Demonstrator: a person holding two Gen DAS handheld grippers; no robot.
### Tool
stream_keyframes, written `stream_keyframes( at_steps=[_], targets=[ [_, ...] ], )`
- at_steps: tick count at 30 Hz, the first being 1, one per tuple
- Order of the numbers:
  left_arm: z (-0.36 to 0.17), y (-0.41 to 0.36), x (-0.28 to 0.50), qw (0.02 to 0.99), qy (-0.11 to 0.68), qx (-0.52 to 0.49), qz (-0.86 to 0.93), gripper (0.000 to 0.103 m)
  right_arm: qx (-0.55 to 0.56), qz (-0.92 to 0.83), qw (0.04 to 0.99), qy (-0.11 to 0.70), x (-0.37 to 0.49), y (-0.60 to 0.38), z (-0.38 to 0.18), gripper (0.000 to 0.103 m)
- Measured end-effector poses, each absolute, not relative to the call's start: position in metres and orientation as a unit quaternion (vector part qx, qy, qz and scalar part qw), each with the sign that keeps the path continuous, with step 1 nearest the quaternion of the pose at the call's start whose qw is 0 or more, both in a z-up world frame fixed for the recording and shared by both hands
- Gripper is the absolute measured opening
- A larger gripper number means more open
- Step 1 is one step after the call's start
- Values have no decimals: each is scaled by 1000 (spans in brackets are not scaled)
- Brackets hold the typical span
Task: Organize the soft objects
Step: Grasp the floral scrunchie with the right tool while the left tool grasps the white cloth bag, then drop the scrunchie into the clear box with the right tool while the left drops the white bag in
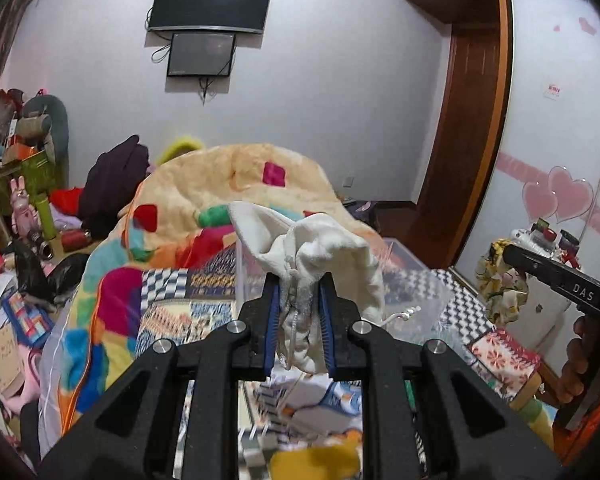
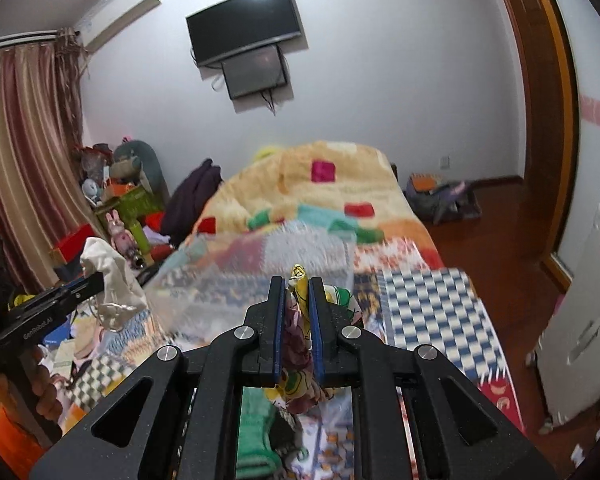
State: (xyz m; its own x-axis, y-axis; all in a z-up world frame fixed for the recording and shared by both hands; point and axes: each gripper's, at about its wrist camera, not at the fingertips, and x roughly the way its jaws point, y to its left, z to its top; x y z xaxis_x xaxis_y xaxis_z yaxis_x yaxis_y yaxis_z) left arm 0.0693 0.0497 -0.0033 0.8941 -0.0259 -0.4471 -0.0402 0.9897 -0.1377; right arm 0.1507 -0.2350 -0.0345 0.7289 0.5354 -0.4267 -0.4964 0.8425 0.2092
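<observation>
Between left fingers, white drawstring pouch clamped, right fingers pinching yellow patterned cloth

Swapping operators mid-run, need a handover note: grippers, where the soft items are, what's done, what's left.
Left gripper: shut on the white drawstring pouch, held up above the bed.
Right gripper: shut on the yellow patterned cloth, also in the air.
Clear plastic bin: on the patchwork bedspread, ahead of both grippers and between them.
Fleece blanket: heaped at the far end of the bed.
Done: both items picked up.
Left: neither item is placed yet; the bin looks the likely spot for them.
</observation>
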Motion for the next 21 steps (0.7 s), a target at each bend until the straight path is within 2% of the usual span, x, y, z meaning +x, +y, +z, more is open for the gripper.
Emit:
stream_keyframes(
  at_steps=[11,21],
  targets=[
    [-11,54,130,962,266,-57,8,18,12,287,931,225,193,-186,-27,10],
    [-47,51,177,938,345,-44,10,18,-27,283,912,295,227,-154,-62,10]
  ],
)
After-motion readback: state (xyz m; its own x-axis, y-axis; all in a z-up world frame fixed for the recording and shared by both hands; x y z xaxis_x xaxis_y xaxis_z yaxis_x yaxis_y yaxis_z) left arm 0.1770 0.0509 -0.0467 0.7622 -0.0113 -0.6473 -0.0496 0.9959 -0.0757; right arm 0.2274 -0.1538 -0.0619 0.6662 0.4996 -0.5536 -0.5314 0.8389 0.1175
